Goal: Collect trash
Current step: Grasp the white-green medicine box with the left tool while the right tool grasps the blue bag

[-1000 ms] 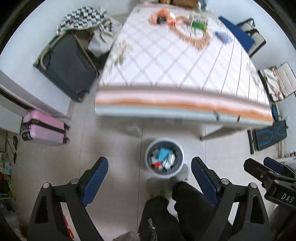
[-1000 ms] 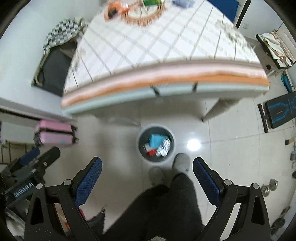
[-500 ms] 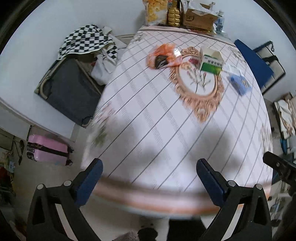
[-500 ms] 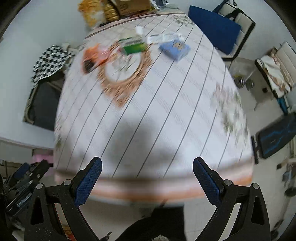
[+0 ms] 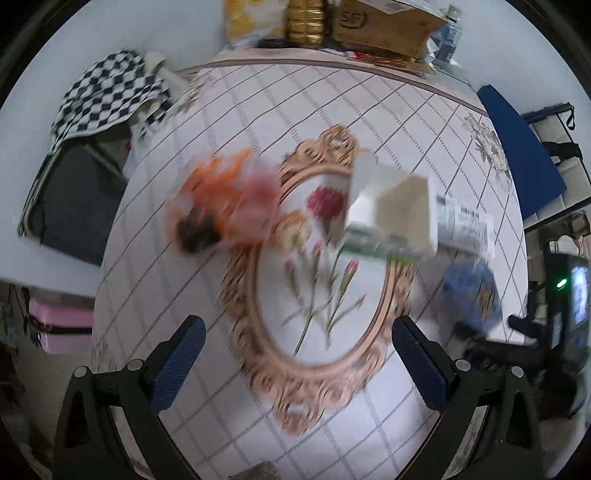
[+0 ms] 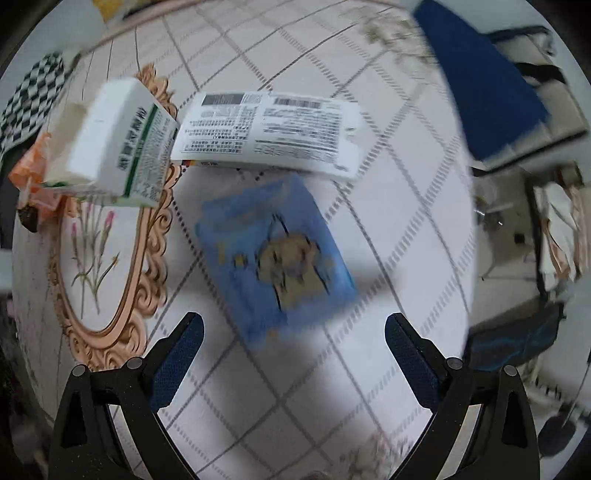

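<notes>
The blue packet (image 6: 275,254) lies on the tabletop (image 6: 388,206) just ahead of the right tongs (image 6: 293,345), much nearer than half a second ago. The left tongs (image 5: 297,349) have closed in toward the white-and-green carton (image 5: 388,218) and orange wrapper (image 5: 225,201). Both tongs are spread wide, holding nothing.

A checkered cloth (image 5: 99,96) lay draped over a dark suitcase (image 5: 70,199) beside the table (image 5: 258,110). A pink suitcase (image 5: 59,325) stood on the floor nearby, and a cardboard box (image 5: 384,22) sat at the table's far edge.
</notes>
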`<action>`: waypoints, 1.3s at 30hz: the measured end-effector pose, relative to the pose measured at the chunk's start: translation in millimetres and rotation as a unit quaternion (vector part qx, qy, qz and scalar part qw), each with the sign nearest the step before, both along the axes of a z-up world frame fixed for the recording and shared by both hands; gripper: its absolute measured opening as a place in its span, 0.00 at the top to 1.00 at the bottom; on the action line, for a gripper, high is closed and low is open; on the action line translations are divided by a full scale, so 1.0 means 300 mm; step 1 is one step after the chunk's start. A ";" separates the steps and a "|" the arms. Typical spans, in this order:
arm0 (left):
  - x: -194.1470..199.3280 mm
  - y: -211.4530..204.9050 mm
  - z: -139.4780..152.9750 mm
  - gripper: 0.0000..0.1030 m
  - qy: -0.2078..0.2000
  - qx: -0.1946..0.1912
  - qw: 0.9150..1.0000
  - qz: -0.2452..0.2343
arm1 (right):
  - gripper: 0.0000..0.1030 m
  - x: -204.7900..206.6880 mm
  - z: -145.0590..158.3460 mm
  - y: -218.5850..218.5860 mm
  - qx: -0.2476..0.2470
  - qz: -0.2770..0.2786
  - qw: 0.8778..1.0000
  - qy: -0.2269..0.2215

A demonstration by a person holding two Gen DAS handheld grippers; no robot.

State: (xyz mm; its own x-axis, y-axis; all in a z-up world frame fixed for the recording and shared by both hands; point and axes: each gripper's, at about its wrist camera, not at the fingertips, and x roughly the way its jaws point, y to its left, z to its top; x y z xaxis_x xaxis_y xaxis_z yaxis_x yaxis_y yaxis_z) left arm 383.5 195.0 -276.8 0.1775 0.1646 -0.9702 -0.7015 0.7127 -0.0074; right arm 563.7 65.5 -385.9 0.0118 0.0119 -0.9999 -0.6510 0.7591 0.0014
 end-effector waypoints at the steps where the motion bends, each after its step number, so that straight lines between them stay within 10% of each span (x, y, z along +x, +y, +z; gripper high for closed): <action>1: 0.029 0.004 -0.004 0.00 0.001 -0.001 1.000 -0.006 | 0.04 0.015 -0.023 0.015 -0.002 0.006 1.000 0.008; 5: 0.163 0.012 -0.025 0.00 0.000 -0.010 0.999 -0.035 | 0.33 0.068 -0.066 0.019 0.012 -0.016 0.999 0.027; 15: 0.417 0.039 -0.194 0.00 0.059 -0.050 0.992 -0.099 | 0.39 0.255 -0.082 -0.170 0.044 -0.224 0.972 0.055; 30: 0.434 0.045 -0.243 0.19 0.058 -0.036 0.992 -0.104 | 0.41 0.254 -0.099 -0.135 0.012 -0.204 0.978 0.029; 39: 0.332 -0.025 -0.142 0.19 0.032 -0.006 0.993 -0.111 | 0.61 0.203 -0.059 -0.114 0.021 -0.173 0.985 0.005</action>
State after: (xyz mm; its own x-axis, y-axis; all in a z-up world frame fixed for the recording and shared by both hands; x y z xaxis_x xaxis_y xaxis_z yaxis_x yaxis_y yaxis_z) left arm 483.2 187.4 -319.3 0.1457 0.1168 -0.9824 -0.5259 0.8502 0.0231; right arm 624.8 31.4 -403.6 0.0117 0.0498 -0.9987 -0.3526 0.9348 0.0425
